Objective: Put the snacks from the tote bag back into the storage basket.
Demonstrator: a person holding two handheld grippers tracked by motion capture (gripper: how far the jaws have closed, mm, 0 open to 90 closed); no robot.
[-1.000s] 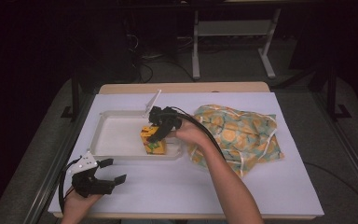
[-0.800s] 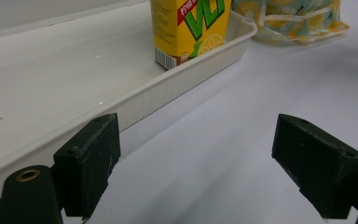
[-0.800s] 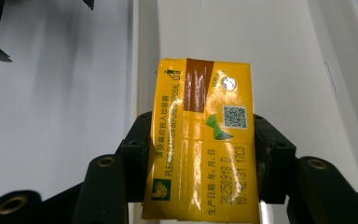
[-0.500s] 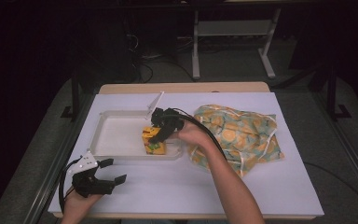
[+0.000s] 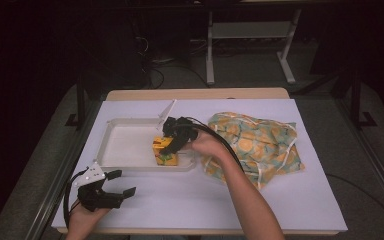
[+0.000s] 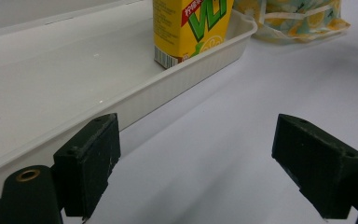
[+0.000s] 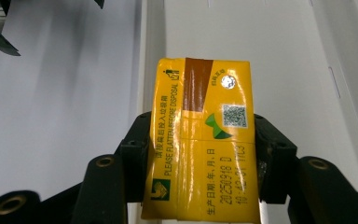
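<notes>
A yellow juice carton (image 5: pixel 164 151) stands upright in the near right corner of a white tray (image 5: pixel 127 145). My right gripper (image 5: pixel 169 144) comes at it from above and is shut on it. In the right gripper view the black jaws press both sides of the carton (image 7: pixel 203 140), whose top faces the camera, with the tray (image 7: pixel 261 37) beneath. My left gripper (image 5: pixel 125 181) rests open on the table in front of the tray's near left corner. Its view looks between the wide-apart jaws of the left gripper (image 6: pixel 205 163) past the tray rim (image 6: pixel 168 79) to the carton (image 6: pixel 191 23).
A soft patterned bag (image 5: pixel 260 145) in orange and teal lies on the white table cover right of the tray, and its edge appears as the bag (image 6: pixel 298 14) beyond the tray. The tray's lid (image 5: pixel 166 111) stands up at its far right corner.
</notes>
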